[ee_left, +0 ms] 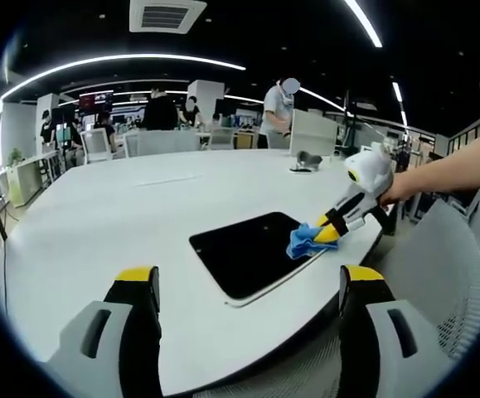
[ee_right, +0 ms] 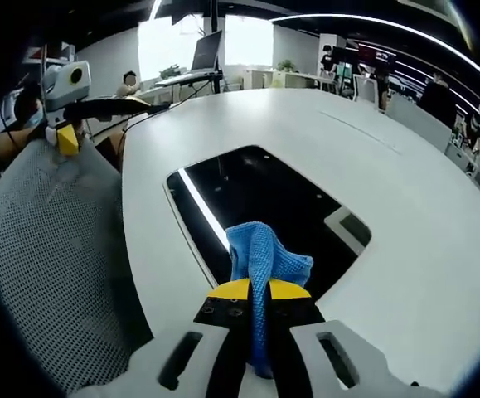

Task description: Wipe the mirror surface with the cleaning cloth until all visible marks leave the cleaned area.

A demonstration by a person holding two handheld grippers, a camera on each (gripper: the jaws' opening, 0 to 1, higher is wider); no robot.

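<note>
A dark rectangular mirror (ee_left: 252, 251) lies flat on the white table (ee_left: 115, 215). In the left gripper view my left gripper (ee_left: 248, 282) stands open above the table's near edge, short of the mirror, with nothing between its jaws. The right gripper (ee_left: 329, 232) comes in from the right, held by a person's hand, and is shut on a blue cleaning cloth (ee_left: 304, 241) that rests on the mirror's right end. In the right gripper view the right gripper (ee_right: 254, 292) pinches the blue cloth (ee_right: 260, 253) over the mirror (ee_right: 264, 195), which reflects a ceiling light strip. The left gripper (ee_right: 67, 137) shows at far left.
A grey mesh chair back (ee_right: 53, 257) stands beside the table edge, by the right gripper. A small dark object (ee_left: 304, 162) sits at the table's far side. Several people and desks fill the office behind. Wide bare tabletop lies left of the mirror.
</note>
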